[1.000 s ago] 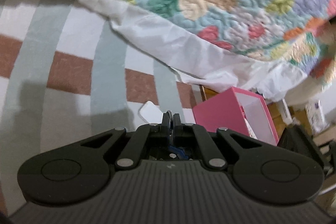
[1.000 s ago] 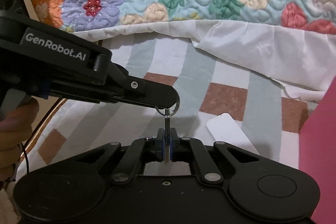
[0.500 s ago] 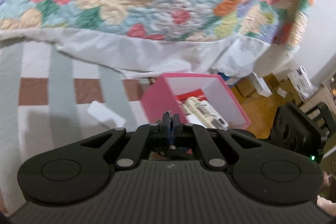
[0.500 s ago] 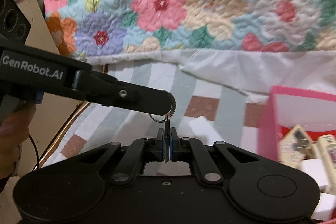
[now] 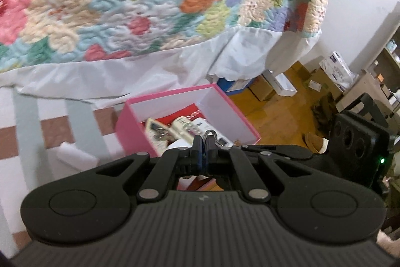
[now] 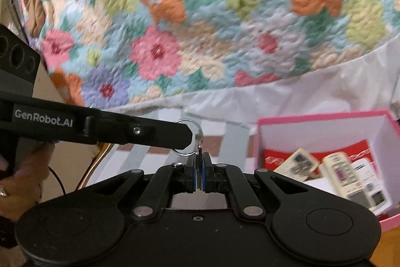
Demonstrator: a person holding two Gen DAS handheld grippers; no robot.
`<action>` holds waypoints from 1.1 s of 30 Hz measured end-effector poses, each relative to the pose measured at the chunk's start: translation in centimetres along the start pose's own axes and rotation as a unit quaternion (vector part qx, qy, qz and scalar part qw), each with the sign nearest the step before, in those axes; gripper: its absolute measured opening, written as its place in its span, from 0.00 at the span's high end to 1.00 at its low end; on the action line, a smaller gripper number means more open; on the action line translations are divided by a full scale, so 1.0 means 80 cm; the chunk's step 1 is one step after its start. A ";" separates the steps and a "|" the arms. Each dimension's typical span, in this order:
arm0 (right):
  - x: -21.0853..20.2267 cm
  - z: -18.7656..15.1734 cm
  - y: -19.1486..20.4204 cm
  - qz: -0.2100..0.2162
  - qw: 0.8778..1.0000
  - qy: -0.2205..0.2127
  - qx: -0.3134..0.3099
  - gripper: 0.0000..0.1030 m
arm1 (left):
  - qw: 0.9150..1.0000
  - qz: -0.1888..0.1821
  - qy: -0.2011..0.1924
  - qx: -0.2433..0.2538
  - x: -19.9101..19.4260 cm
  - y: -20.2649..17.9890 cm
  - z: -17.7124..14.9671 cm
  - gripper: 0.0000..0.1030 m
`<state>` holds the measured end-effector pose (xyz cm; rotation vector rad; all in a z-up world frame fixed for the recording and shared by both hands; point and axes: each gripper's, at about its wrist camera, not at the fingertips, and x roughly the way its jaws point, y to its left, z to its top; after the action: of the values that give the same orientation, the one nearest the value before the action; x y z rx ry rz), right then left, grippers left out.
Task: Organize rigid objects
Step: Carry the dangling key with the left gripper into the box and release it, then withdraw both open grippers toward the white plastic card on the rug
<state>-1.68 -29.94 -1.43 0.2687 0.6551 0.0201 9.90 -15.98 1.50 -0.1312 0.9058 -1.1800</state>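
Metal split key ring (image 6: 186, 137) with its flat key (image 6: 199, 142) is double-held: your left tool (image 6: 190, 135) is clamped on the ring, your right tool (image 6: 199, 175) is clamped on the key blade. Open pink cardboard box (image 6: 325, 116) with remotes sits on the bed at 3 o'clock in the right view. Risk: pulling the two grips apart twists the ring out of a pinch, dropping it onto the striped sheet (image 5: 37, 121) short of the box.

My two grippers hold a small silver metal key ring (image 6: 186, 137) with its flat key, near the open pink cardboard box (image 6: 325, 116).
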 end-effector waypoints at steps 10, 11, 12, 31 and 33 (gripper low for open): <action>0.008 -0.003 -0.084 -0.087 0.993 0.047 0.062 0.94 | 0.997 0.007 0.076 -0.023 0.122 -0.026 0.021 0.98; 0.013 -0.006 -0.092 -0.092 0.992 0.055 0.070 0.94 | 0.996 0.008 0.084 -0.028 0.136 -0.025 0.018 0.98; 0.020 -0.010 -0.102 -0.096 0.990 0.064 0.075 0.94 | 0.995 0.010 0.091 -0.029 0.147 -0.023 0.015 0.98; 0.060 -0.036 -0.133 -0.127 0.977 0.167 0.021 0.68 | 0.981 0.082 0.170 -0.032 0.218 0.008 -0.030 0.88; 0.043 -0.032 -0.127 -0.118 0.981 0.153 0.032 0.67 | 0.982 0.085 0.165 -0.025 0.199 0.005 -0.022 0.78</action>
<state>-1.18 -38.75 -8.04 0.2502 0.9927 -0.1899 10.37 -28.51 -8.52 0.1043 1.2137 -1.0356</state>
